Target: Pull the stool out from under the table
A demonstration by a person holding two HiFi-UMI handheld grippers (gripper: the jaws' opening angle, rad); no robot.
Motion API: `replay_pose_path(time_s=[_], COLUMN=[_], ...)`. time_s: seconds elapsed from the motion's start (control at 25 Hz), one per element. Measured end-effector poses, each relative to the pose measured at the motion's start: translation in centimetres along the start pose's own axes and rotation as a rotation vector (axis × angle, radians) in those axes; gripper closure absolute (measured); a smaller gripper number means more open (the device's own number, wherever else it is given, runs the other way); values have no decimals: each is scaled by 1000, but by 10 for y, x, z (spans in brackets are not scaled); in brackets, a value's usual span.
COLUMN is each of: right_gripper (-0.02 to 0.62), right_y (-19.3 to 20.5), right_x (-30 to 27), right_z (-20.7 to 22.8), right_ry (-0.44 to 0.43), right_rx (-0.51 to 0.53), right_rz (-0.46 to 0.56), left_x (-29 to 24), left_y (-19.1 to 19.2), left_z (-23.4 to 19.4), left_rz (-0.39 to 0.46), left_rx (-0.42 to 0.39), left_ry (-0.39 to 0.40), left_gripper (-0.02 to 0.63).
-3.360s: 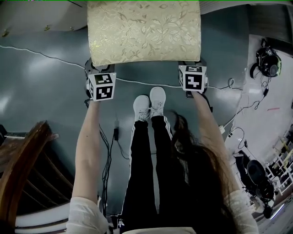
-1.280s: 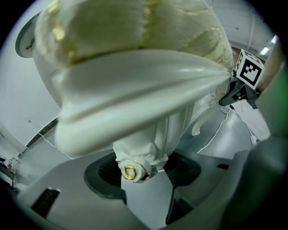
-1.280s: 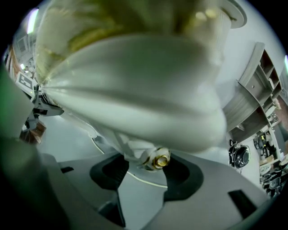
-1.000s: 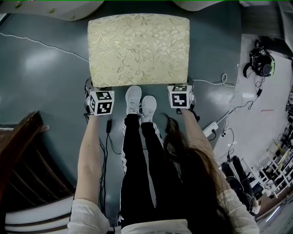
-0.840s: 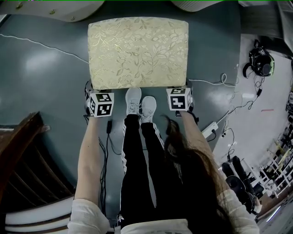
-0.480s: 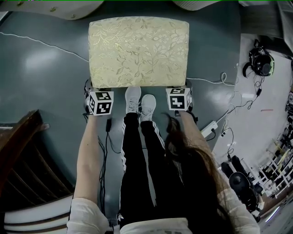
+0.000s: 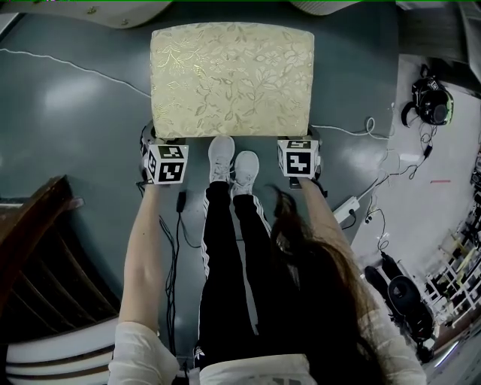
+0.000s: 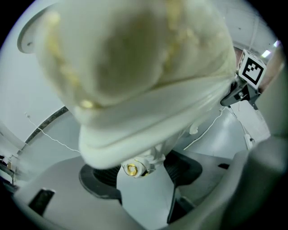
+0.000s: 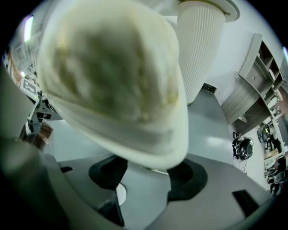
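The stool (image 7: 231,79), with a cream floral cushion, stands on the grey floor in front of the person's white shoes (image 7: 233,165). Both grippers sit at its near corners, with marker cubes showing at the left (image 7: 167,163) and the right (image 7: 299,159). In the left gripper view, my left gripper (image 8: 139,177) is shut on the stool's white leg with a gold ornament (image 8: 132,169). In the right gripper view, the jaws of my right gripper (image 9: 146,177) are opening. The stool's corner (image 9: 135,112) hangs over them, and bare floor shows between the pads.
A white table edge (image 7: 128,11) lies just past the stool, and its ribbed pedestal (image 9: 200,45) shows in the right gripper view. A dark wooden chair (image 7: 37,256) stands at lower left. Cables, a power strip (image 7: 346,209) and a headset (image 7: 432,101) lie at right.
Since the earliest frame the stool has come out from under the table towards the person. Over the last second it has barely shifted, and both grippers stay at its near corners.
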State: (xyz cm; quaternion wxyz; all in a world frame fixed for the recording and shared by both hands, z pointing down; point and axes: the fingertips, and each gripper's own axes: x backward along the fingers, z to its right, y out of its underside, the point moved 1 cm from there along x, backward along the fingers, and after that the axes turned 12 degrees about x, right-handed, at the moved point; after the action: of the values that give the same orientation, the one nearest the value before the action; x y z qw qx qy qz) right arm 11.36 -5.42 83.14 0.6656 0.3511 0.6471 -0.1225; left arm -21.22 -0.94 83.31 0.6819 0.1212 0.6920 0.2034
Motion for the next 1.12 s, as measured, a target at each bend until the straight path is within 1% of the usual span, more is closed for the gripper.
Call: replay_pose_path(time_s=[0.16,0.32,0.4,0.48,0.6,0.68,0.8,0.92,1.04,1.08,1.12], right_gripper=[321,321,321,321,321,321,321,321,321,321,321], right_y=[-4,-9,-8,-12,-26,-38,-62,-91,-118,-129,-139], right_x=[12,36,55,76,116,148,198,251,304,322,340], right_z=[-2,-2,-2,1,9,7,13,27,35,36,36], right_ry=[-15,-14,-21,-23,-14,-19,-11,37,71,73,74], right_rx=[15,-12,-28,-29,-11,-6,4,12,-62,-69,-54], right_rz=[-16,-27,-39,-28,0,5,36,107,186,213,240], left_x=[13,37,56,76,115,148,191,232,278,295,313], left_y=[-1,-13,-19,-23,-24,-33,-68,-110,-160,-178,-195], left_z=[1,5,9,15,22,23,25,34,42,44,46], left_rz=[-21,-25,-30,-58,-125,-128,-55,37,155,205,258], left_rx=[46,90,104,113,137,162,241,352,409,423,433], left_ry=[-3,-5,-1,-4,-19,-24,-32,-35,12,29,44], left_gripper=[322,321,321,321,321,321,321,321,321,321,321])
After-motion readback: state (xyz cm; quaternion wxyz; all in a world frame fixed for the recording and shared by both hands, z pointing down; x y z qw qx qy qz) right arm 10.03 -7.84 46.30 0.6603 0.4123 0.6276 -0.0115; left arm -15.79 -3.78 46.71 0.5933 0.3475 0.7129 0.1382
